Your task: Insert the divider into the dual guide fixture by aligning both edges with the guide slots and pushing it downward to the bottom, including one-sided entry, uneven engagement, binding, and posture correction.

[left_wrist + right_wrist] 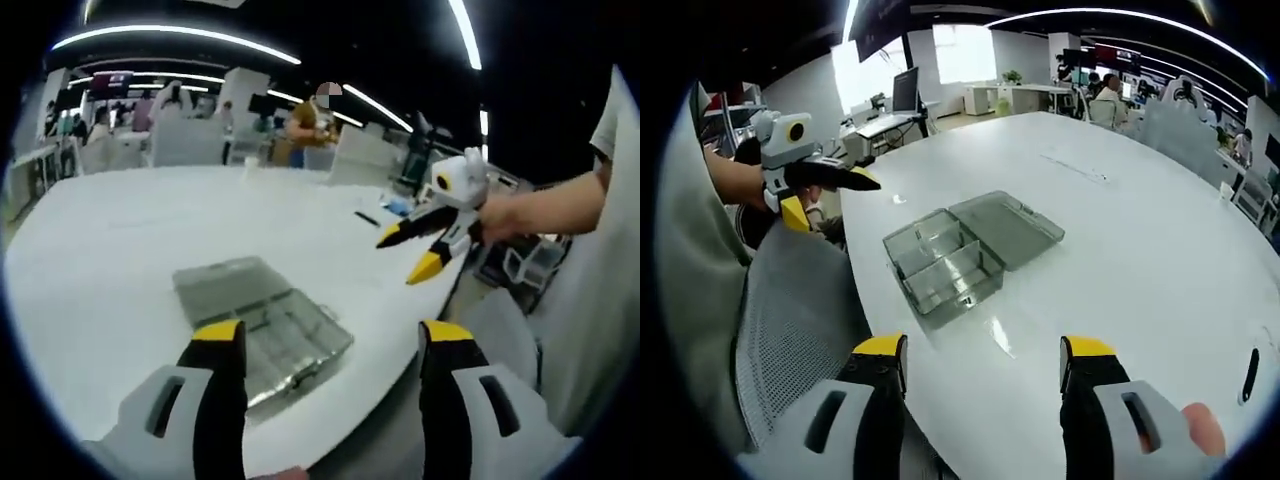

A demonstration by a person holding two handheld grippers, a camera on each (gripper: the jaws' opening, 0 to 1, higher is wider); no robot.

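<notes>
The big white glossy desk (1120, 240) spreads out ahead of me, curving off toward twelve o'clock in the right gripper view, and in the left gripper view it runs from nine o'clock across to the centre (150, 230). A grey mesh office chair (790, 320) sits tucked at the desk's edge, down at eight o'clock in the right gripper view.

On the desk rests the clear smoky plastic compartment box, the guide fixture (945, 265), with its hinged lid (1008, 228) thrown open flat beside it, toward one o'clock. I can see partitions inside the box, standing upright, but I cannot tell which one is the divider for the task. In the left gripper view the same box (290, 350) lies between my jaws and just above them, lid (225, 285) toward eleven o'clock.

My left claw (332, 335), white with yellow-tipped black jaws, is spread wide, gripping nothing, hovering short of the box. My right claw (982, 350) is likewise released, jaws well apart, empty, the box up at eleven o'clock from it. Each claw shows in the other's view: the right one (415, 252) hangs in the air at two o'clock, clear of the desk, and the left one (825, 195) floats at ten o'clock.

A small black pen-like object (1250, 375) lies at four o'clock.
</notes>
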